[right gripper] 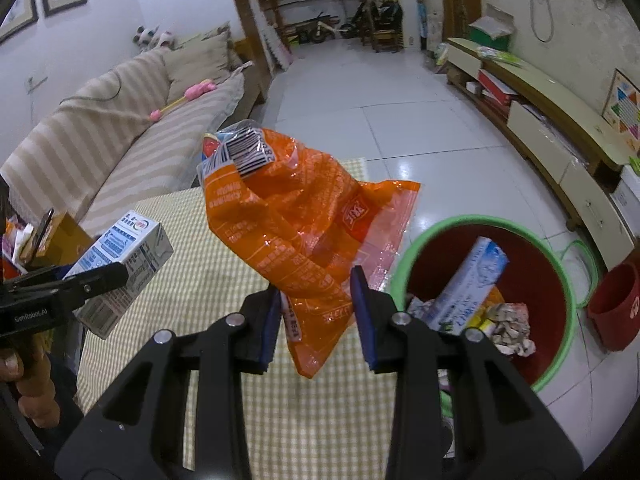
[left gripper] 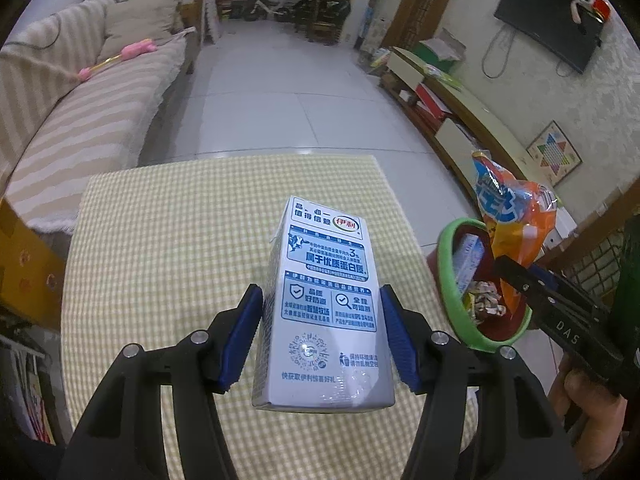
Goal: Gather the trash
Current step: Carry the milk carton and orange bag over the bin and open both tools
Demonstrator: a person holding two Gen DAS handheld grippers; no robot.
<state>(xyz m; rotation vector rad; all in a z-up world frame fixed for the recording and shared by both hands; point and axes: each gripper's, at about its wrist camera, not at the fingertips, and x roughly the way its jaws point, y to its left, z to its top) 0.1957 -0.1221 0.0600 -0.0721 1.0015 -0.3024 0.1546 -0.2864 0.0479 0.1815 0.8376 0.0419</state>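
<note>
Right wrist view: right gripper pinches orange wrapper at center, left gripper clamps milk carton above table, both undumped; bin lower right already holds trash.

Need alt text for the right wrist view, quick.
The right tool holds a crumpled orange snack bag above a yellow checked table. A red bin with a green rim, already holding trash, sits to the right; the left tool at left holds a milk carton.
</note>
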